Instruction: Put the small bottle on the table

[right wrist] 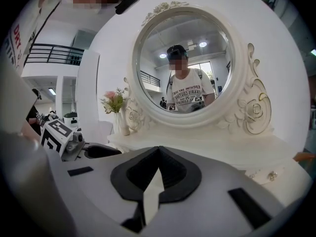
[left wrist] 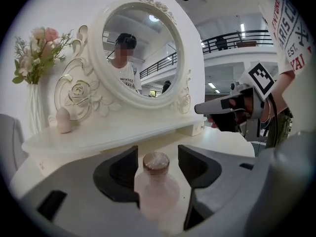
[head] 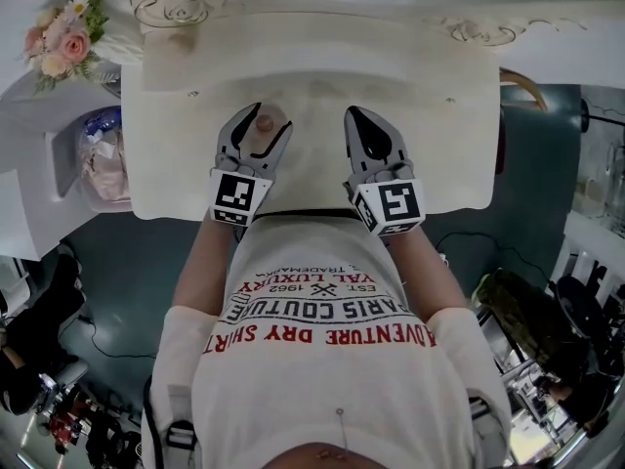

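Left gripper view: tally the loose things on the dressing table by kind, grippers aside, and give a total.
small bottle: 1
vase of flowers: 1
egg-shaped object: 1
Total: 3

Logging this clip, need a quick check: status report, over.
Left tool open, astride the small bottle. Bottle upright on the table. Right tool shut, empty. Nothing in the way.

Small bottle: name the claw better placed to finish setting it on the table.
Left. The left claw, jaws open, flanks the small bottle, upright on the table; it likely need only back off. The right claw is shut and empty.
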A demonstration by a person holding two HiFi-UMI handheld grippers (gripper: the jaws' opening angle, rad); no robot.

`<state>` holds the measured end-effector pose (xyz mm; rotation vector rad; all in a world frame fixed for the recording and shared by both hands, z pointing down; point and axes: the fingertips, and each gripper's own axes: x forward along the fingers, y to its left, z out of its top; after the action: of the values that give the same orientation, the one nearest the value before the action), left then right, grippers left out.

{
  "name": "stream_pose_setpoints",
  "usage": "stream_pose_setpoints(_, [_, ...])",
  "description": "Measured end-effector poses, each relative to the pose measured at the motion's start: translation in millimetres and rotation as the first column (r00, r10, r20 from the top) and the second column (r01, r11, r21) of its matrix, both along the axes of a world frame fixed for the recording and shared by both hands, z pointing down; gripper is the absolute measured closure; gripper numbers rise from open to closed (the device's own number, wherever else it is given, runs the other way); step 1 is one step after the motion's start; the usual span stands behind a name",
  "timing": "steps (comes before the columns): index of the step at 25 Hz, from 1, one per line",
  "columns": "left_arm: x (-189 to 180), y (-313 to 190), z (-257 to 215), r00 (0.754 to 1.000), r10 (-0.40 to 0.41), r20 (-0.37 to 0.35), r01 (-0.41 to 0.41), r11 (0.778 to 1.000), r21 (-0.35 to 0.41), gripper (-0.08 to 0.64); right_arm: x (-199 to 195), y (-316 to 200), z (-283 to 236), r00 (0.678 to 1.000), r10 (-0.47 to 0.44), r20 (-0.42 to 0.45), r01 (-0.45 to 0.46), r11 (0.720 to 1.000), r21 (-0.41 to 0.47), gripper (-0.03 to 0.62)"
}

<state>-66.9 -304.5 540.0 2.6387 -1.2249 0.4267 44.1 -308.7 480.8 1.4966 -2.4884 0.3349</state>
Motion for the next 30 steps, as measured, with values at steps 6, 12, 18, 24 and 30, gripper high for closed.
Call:
stream_pose_setpoints(6, [-10, 14, -43, 1.000, 0.008, 0.021, -0.010, 0.999, 0.052, 0.324, -9, 11, -20, 1.000, 0.008, -0.013, -0.008, 1.000, 0.010, 0.594])
stream_pose_setpoints(12, [-34, 17, -85, 1.000, 0.004, 0.017, -0.006, 0.995, 0.104, 0.347, -18, 18, -41, 1.000, 0.012, -0.029, -0.011, 0.999, 0.036, 0.594])
stream_pose_setpoints(18, [-55, 21, -115, 1.000, -0.016, 0.008, 0.015, 0.991, 0.131, 0.458, -26, 23, -62, 0.999, 0.024, -0.028, -0.022, 0.997, 0.070, 0.594])
stream_pose_setpoints(24, [-79, 25, -148, 0.997, -0.079, -0.002, 0.078, 0.982, 0.171, 0.549, -37, 31, -92, 1.000, 0.005, -0.002, -0.004, 0.990, 0.140, 0.594])
stream_pose_setpoints(30, [-94, 33, -180, 0.995, -0.099, 0.007, 0.095, 0.970, 0.223, 0.552, -41, 34, -108, 1.000, 0.008, -0.008, -0.006, 0.982, 0.191, 0.594])
